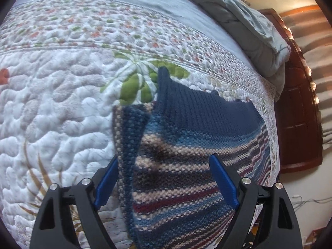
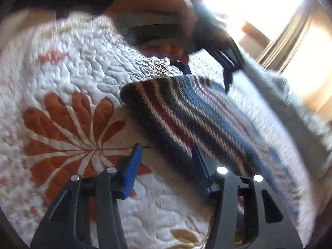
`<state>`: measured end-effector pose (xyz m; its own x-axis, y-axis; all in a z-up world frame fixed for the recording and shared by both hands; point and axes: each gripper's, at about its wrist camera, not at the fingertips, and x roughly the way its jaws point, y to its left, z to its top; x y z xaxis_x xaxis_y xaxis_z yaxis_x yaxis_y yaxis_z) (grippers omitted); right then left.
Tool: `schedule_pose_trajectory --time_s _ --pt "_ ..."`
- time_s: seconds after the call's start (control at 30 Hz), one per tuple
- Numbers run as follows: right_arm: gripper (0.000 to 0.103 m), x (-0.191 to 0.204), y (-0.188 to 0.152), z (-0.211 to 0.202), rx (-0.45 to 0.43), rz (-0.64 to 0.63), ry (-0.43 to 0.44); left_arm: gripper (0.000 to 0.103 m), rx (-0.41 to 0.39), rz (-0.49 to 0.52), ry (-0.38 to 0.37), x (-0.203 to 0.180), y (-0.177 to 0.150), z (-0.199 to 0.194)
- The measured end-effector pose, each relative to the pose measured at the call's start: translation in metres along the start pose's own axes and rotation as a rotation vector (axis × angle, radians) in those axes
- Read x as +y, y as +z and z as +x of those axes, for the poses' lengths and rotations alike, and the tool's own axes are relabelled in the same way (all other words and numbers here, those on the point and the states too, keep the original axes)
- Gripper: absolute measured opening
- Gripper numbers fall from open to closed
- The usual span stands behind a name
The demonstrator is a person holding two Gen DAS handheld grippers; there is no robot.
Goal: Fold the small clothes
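A small striped knit sweater [image 1: 182, 157] in blue, cream and maroon, with a dark blue ribbed band, lies on the quilted bed cover [image 1: 54, 108]. My left gripper [image 1: 164, 161] is open, its blue fingers standing either side of the sweater's near part. In the right wrist view the sweater [image 2: 186, 112] runs from centre to the right. My right gripper [image 2: 166, 153] is open at the sweater's near edge, with its right finger [image 2: 200, 166] against the knit. The left gripper [image 2: 207, 76] shows at the sweater's far end, held by a hand.
A rumpled grey-blue duvet [image 1: 244, 25] lies at the far right of the bed. A dark wooden bed frame [image 1: 298, 116] stands beyond the bed's right edge. The quilt has a large orange flower [image 2: 70, 137] to the left of my right gripper. A bright window [image 2: 259, 10] is behind.
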<state>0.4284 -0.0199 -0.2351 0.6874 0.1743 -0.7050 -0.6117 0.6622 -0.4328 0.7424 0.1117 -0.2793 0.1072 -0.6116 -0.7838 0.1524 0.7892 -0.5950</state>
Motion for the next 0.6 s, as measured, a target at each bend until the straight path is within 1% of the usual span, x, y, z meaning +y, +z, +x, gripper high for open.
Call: schedule_pose_trajectory --time_s 0.07,0.17,0.27,0.37,0.43,0.53,0.6 --pt "0.053 0.009 0.006 0.008 0.009 -0.046 -0.052 0.086 0.013 0.011 -0.01 -0.002 0.001 0.003" --pt "0.053 0.021 0.012 0.019 0.022 -0.103 -0.11 0.086 0.012 -0.006 -0.007 0.004 0.006 0.005" --pt "0.053 0.031 0.019 0.029 0.03 -0.142 -0.148 0.087 0.019 -0.023 -0.008 0.013 0.007 0.008" --pt "0.054 0.035 0.025 0.038 0.037 -0.137 -0.163 0.09 0.013 -0.033 -0.014 0.014 0.007 0.009" --pt "0.054 0.033 0.028 0.042 0.032 -0.124 -0.161 0.091 0.031 -0.021 -0.021 0.009 0.006 0.013" --pt "0.054 0.032 0.034 0.045 0.021 -0.106 -0.156 0.092 0.064 0.037 0.017 -0.004 0.004 0.021" --pt "0.055 0.031 0.038 0.048 0.019 -0.103 -0.16 0.092 0.078 0.023 0.018 -0.001 0.007 0.023"
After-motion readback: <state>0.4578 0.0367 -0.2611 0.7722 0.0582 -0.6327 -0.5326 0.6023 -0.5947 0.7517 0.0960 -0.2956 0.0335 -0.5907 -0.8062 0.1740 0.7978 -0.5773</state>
